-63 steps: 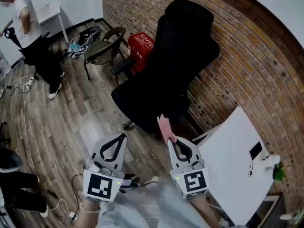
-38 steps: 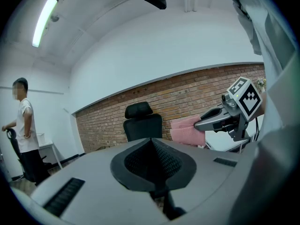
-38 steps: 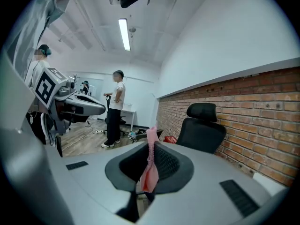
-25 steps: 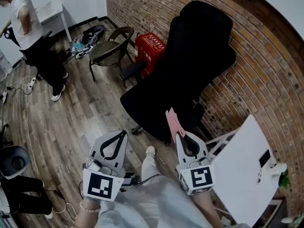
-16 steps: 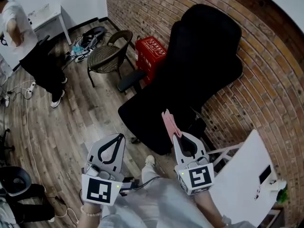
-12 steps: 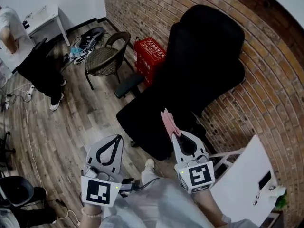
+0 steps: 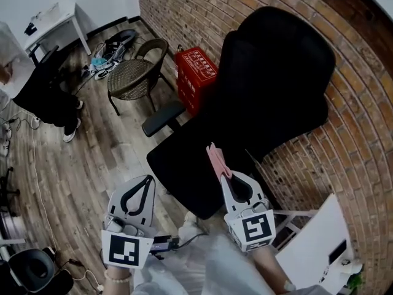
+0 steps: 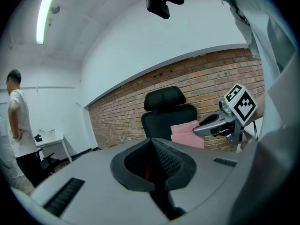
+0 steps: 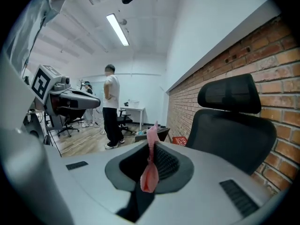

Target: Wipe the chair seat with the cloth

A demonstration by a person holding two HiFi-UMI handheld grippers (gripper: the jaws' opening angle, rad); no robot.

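Has stepped nearer, bringing the chair seat (image 7: 178, 165) to 12 o'clock, just beyond both grippers, so likely close to a first stroke. Still pinches the pink cloth (image 7: 216, 160) upright in the right gripper (image 7: 225, 176), above the seat; keeps the left gripper (image 7: 149, 180) closed on nothing. Counting: one cloth, one seat, two grippers.

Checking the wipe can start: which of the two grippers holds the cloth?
The right gripper: its jaws pinch the pink cloth, while the left gripper is shut on nothing.

Bright ceiling tube light (image 8: 45, 16), fisheye-warped edges
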